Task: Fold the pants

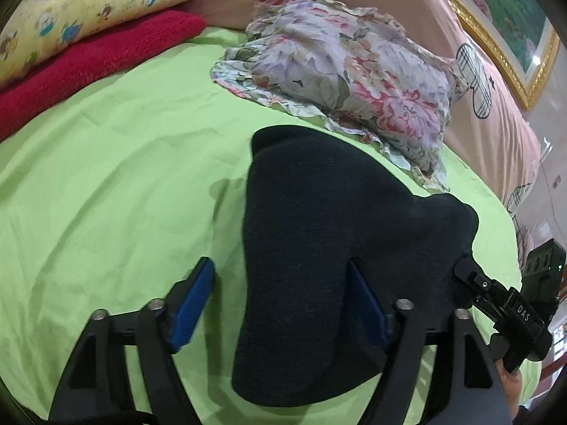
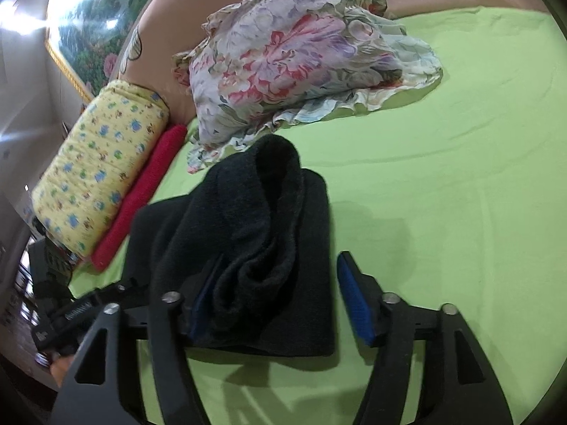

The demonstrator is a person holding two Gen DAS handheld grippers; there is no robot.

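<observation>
The dark pants (image 1: pixel 319 248) lie bundled on the green bed sheet (image 1: pixel 124 194), folded into a thick stack whose long axis runs away from me toward the floral pillow (image 1: pixel 347 85), the far end stopping just short of its ruffled edge. From my left wrist camera, the bundle sits between the fingers of my left gripper (image 1: pixel 280 304), shifted toward the right finger, whose blue pad is partly covered by the cloth, while the left pad stands clear of it over bare sheet; the jaws are spread wide and grip nothing. From my right wrist camera, the pants (image 2: pixel 255 248) show a raised, rolled fold on top, and they lie toward the left side of my right gripper (image 2: pixel 280 297): the left pad is pressed in against the fabric, the right pad stands apart from it, so these jaws are also wide and not clamped. A red towel (image 2: pixel 141 205) and a yellow printed bolster (image 2: pixel 102 163) lie side by side, left of the pants.
</observation>
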